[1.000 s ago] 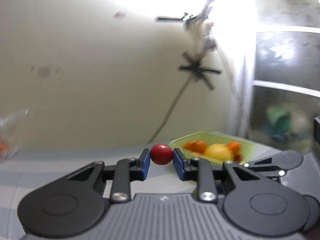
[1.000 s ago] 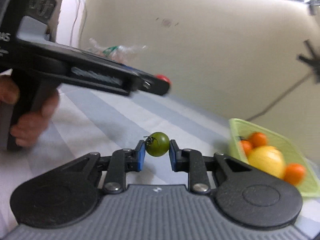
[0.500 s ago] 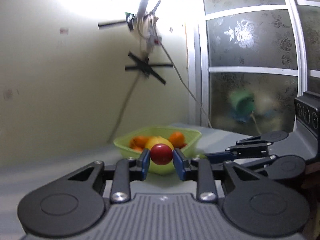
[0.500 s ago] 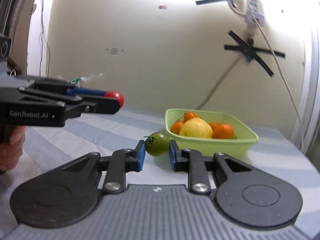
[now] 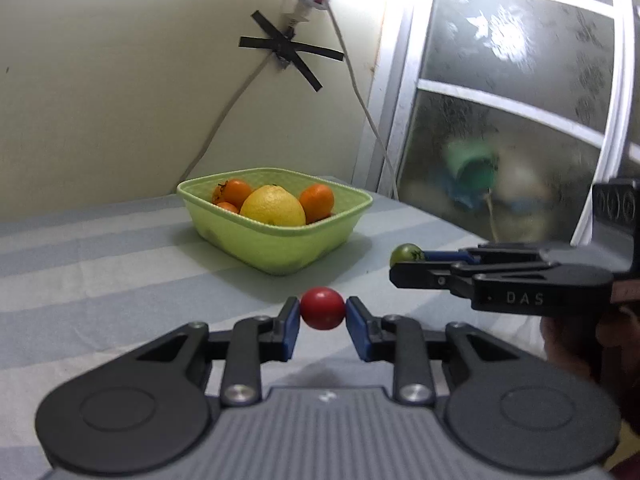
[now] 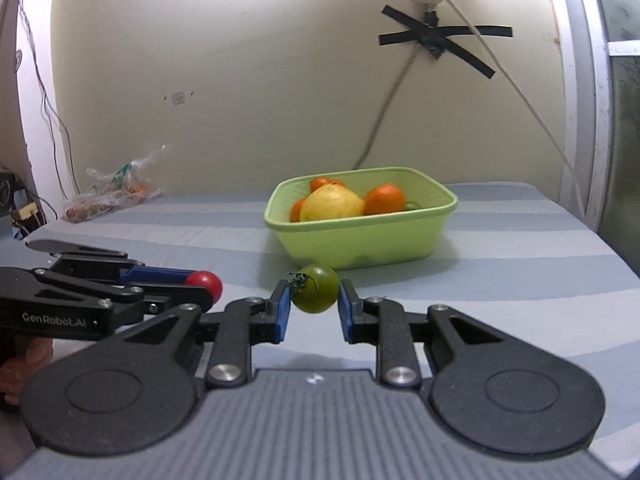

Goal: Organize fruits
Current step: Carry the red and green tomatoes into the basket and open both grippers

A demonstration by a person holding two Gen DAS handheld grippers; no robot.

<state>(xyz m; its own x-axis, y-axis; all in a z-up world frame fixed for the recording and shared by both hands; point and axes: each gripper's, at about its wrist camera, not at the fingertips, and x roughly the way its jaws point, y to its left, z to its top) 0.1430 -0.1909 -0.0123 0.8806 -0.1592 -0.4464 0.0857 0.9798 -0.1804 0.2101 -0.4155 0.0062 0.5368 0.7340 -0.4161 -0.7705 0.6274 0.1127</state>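
Left gripper (image 5: 322, 314): clamped on a red tomato (image 5: 322, 308), pads on opposite sides at its widest girth, carried clear of the striped cloth (image 5: 100, 264). Right gripper (image 6: 313, 300): clamped likewise on a green tomato (image 6: 315, 288), calyx turned toward the left pad.

Handling, as judged: both light, round, smooth-skinned, so prone to rolling or squirting out of flat pads. Red one probably soft and easily bruised; green one likely firmer. Best held across the middle, as now, with gentle squeeze only. Release low into the green basket (image 5: 276, 240), not dropped; little free room beside the lemon (image 5: 273, 206) and the oranges (image 5: 317, 203) already piled there.

Basket just ahead of both grippers, near the wall, not yet reached.

Against the earlier frames: basket off to the right edge and blurred a second ago, now centred and closer in both views. Grips unchanged on both tomatoes. Right gripper's view then strongly tilted, now level. Grippers now side by side, both aimed at the basket.
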